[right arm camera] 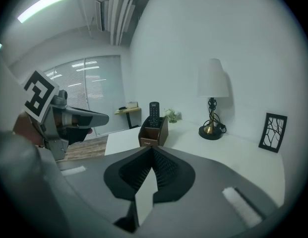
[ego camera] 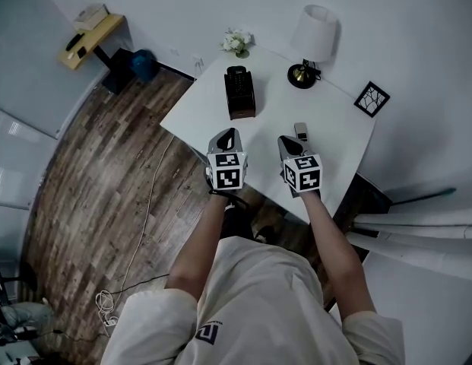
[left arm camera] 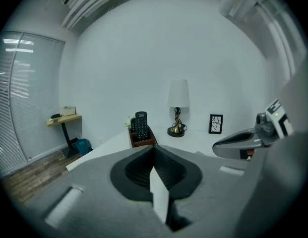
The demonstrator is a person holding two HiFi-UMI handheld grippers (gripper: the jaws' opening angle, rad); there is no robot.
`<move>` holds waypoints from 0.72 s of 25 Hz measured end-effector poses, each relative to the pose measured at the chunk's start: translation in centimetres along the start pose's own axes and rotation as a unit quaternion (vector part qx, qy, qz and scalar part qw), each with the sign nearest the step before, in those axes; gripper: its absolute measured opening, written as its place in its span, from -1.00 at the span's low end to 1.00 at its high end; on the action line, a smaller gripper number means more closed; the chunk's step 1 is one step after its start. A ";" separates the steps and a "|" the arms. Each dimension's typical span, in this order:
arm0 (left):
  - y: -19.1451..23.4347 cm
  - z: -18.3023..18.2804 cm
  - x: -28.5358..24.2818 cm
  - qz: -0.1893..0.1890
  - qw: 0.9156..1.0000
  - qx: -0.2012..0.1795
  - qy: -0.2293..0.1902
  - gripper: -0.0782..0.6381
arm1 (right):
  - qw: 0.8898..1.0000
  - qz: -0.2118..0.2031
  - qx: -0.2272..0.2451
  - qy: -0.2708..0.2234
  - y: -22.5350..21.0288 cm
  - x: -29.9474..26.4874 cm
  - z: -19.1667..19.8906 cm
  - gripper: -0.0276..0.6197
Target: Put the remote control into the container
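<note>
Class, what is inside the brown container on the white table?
A black remote control stands upright in the container, its top above the rim. Its lower part is hidden by the wall. What else is inside cannot be seen.

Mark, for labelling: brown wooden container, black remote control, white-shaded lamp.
brown wooden container (right arm camera: 147,140): right gripper view, front wall.
black remote control (left arm camera: 141,123): left gripper view, keypad.
white-shaded lamp (ego camera: 315,30): head view, shade.

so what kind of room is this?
Probably an indoor room dressed as a home or office corner: a white table with a table lamp and picture frame, wood-plank floor, window blinds along one wall.
</note>
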State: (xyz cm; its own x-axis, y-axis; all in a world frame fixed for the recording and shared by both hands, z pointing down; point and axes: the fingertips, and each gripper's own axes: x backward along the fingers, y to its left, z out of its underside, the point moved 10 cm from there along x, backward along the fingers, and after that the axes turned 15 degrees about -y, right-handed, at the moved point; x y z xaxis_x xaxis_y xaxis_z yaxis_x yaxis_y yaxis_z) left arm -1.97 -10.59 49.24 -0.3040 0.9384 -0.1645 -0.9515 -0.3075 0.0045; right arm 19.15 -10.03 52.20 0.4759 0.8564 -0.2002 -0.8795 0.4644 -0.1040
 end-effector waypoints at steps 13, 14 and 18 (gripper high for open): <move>0.5 -0.3 0.2 -0.015 1.000 0.022 -0.008 -0.76 | 1.000 -0.006 0.014 0.003 -0.2 0.8 -0.6 -0.91; 0.6 -0.5 0.3 -0.016 1.000 0.022 -0.008 -0.76 | 1.000 -0.006 0.015 0.004 -0.2 0.8 -0.7 -0.91; 0.9 -1.2 0.3 -0.011 0.999 0.042 -0.029 -0.77 | 1.000 -0.004 0.021 0.008 -0.5 0.4 -1.2 -0.91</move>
State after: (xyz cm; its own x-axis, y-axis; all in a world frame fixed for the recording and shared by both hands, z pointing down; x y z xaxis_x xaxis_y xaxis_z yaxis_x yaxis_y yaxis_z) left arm -2.89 -10.83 48.01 -0.2832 0.9530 -0.1080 -0.9577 -0.2751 0.0840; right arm 19.76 -10.14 50.98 0.4829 0.8487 -0.2158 -0.8743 0.4812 -0.0642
